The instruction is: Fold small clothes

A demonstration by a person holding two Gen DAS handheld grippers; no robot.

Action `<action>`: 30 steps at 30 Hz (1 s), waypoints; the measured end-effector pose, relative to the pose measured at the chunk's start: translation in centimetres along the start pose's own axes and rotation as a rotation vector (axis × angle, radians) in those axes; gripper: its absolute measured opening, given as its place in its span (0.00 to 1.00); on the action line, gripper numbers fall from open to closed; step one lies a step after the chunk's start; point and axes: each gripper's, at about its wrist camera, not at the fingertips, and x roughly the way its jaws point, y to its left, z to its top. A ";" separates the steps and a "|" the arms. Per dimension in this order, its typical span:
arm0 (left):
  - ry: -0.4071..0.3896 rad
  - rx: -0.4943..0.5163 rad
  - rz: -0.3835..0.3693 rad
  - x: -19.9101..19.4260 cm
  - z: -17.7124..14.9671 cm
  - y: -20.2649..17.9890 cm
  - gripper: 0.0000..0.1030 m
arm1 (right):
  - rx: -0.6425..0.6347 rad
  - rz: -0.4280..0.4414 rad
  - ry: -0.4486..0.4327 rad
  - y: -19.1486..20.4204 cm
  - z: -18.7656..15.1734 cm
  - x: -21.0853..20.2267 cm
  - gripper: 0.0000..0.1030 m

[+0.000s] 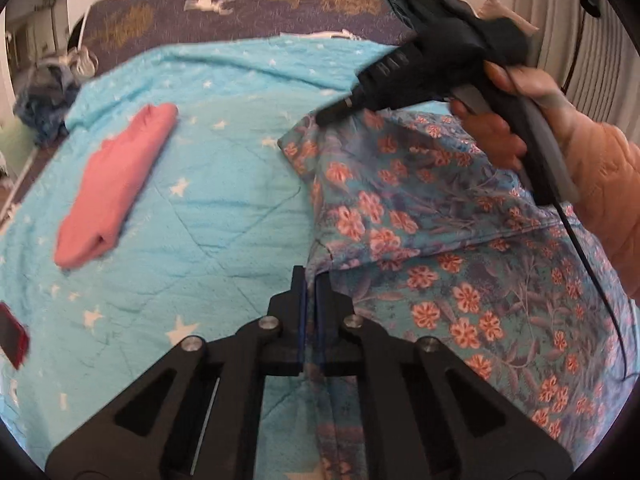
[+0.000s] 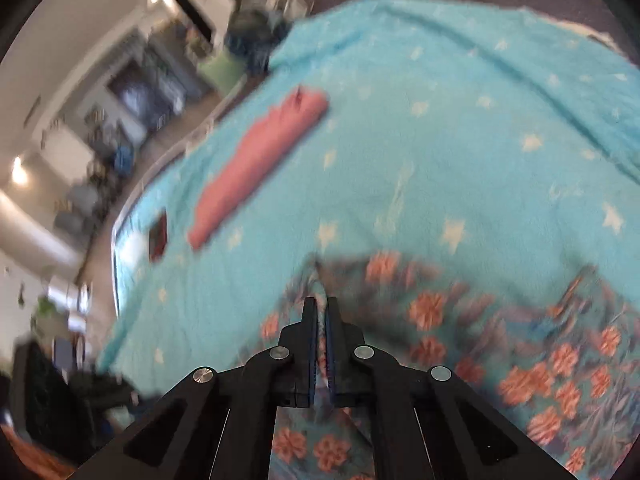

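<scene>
**One garment folded, the floral one in mid-fold**

A pink garment (image 1: 116, 188) lies folded near the bed's left edge, on the star-patterned blanket (image 1: 224, 208). The floral garment (image 1: 440, 240) is spread toward the bed's right side. The left hand-held gripper (image 1: 311, 280) is clamped on its near edge, and the right hand-held gripper (image 2: 319, 308) pinches a far corner. Its folding looks only started; the rest remains.

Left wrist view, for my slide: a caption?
Both hand-held grippers pinch floral fabric beside a folded pink garment.
</scene>
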 end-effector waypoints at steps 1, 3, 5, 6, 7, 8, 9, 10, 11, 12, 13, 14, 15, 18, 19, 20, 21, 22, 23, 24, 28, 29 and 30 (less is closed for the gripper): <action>-0.001 0.001 0.004 -0.2 -0.2 0.0 0.05 | 0.048 0.000 -0.045 -0.9 0.6 -0.7 0.02; 0.025 -0.002 0.012 -0.4 -0.8 0.3 0.05 | 0.122 -0.019 -0.080 -2.6 1.4 -1.2 0.01; 0.063 -0.011 0.037 -0.1 -1.7 0.9 0.07 | 0.163 -0.098 -0.095 -3.5 1.7 -1.1 0.01; 0.070 -0.015 0.031 -0.2 -1.9 1.1 0.08 | 0.185 -0.109 -0.099 -4.0 1.6 -1.0 0.03; 0.059 -0.008 0.039 -0.8 -2.1 1.1 0.12 | 0.219 -0.096 -0.099 -4.6 1.2 -1.5 0.04; 0.044 0.006 0.056 -1.4 -2.1 0.9 0.12 | 0.237 -0.077 -0.099 -4.6 1.1 -1.4 0.05; 0.031 0.019 0.072 -1.9 -2.1 0.6 0.14 | 0.249 -0.058 -0.099 -4.7 0.4 -2.5 0.06; 0.011 0.037 0.091 -2.5 -2.0 0.4 0.22 | 0.236 -0.051 -0.106 -4.6 -0.6 -4.1 0.06; -0.008 0.053 0.099 -3.2 -1.9 0.2 0.27 | 0.214 -0.058 -0.119 -4.4 -1.7 -5.9 0.07; -0.025 0.058 0.098 -3.7 -1.7 0.1 0.36 | 0.198 -0.071 -0.131 -4.1 -2.6 -7.8 0.09; -0.046 0.060 0.091 -4.2 -1.5 0.0 0.42 | 0.190 -0.085 -0.149 -3.8 -4.0 -9.8 0.12; -0.071 0.058 0.072 -4.9 -1.2 -0.3 0.43 | 0.205 -0.095 -0.182 -4.1 -6.4 -12.8 0.15; -0.080 0.055 0.057 -5.1 -1.0 -0.3 0.45 | 0.227 -0.097 -0.205 -4.4 -8.2 -15.0 0.21; -0.091 0.038 -0.011 -4.8 0.0 -0.8 0.52 | 0.354 -0.138 -0.315 -6.5 -15.8 -22.4 0.29; -0.087 0.032 -0.027 -4.7 0.1 -1.2 0.55 | 0.410 -0.131 -0.356 -7.3 -18.4 -24.3 0.30; -0.077 0.023 -0.046 -4.5 0.2 -1.6 0.57 | 0.467 -0.116 -0.396 -8.1 -21.1 -26.0 0.30; -0.068 0.013 -0.063 -4.3 0.1 -1.9 0.59 | 0.540 -0.110 -0.426 -9.0 -24.1 -27.3 0.30; -0.057 -0.002 -0.083 -4.1 0.1 -2.2 0.59 | 0.602 -0.127 -0.430 -9.6 -26.3 -28.1 0.30; -0.044 -0.028 -0.107 -3.8 0.1 -2.3 0.59 | 0.665 -0.157 -0.424 -10.2 -28.7 -28.5 0.30; -0.031 -0.052 -0.125 -3.6 0.1 -2.6 0.59 | 0.700 -0.174 -0.417 -10.4 -30.2 -28.4 0.30; 0.021 -0.162 -0.181 -3.1 0.0 -2.4 0.59 | 0.748 -0.071 -0.400 -10.9 -31.6 -26.0 0.30; 0.029 -0.177 -0.174 -3.2 -0.1 -2.3 0.59 | 0.747 -0.055 -0.399 -11.2 -31.4 -25.6 0.30; 0.036 -0.186 -0.157 -3.4 -0.2 -2.2 0.59 | 0.743 -0.042 -0.386 -11.5 -30.8 -24.7 0.30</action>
